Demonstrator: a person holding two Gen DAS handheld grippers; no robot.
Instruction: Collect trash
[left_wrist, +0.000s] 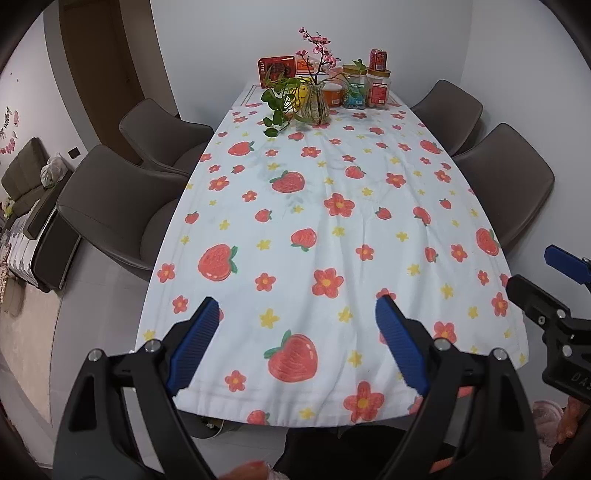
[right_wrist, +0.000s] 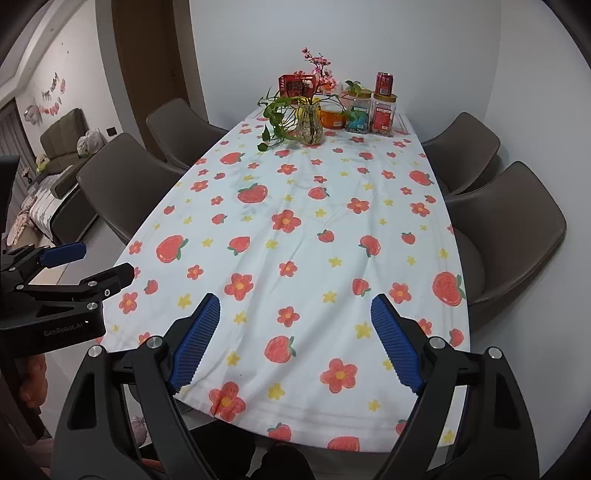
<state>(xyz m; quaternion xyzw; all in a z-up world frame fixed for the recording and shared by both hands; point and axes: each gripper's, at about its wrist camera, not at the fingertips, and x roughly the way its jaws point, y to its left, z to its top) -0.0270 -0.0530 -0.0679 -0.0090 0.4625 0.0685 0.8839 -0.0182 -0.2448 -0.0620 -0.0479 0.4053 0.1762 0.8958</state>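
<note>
Both grippers hang wide and empty over the near edge of a long table (left_wrist: 491, 325) under a white strawberry-and-flower tablecloth (left_wrist: 314, 229): left gripper (left_wrist: 295, 332), right gripper (right_wrist: 293, 325), jaws opening. No loose trash shows. At upper centre, the red drink can (left_wrist: 378, 60) atop a plastic jar (left_wrist: 376, 88) looks light, rigid, slippery; likely best gripped mid-body. A glass vase of trailing greenery (left_wrist: 314, 103) crowds the approach; brown chairs (left_wrist: 110, 206) flank both sides.

Table surface, both wrist views.

I see a long table (left_wrist: 207, 400) under a white strawberry-and-flower cloth (left_wrist: 332, 236). At its far end: a glass vase (left_wrist: 314, 103) with trailing greenery, a red box (left_wrist: 276, 70), an orange tub (left_wrist: 336, 94), two lidded jars (left_wrist: 378, 90), one bearing a red can (left_wrist: 378, 60).
</note>
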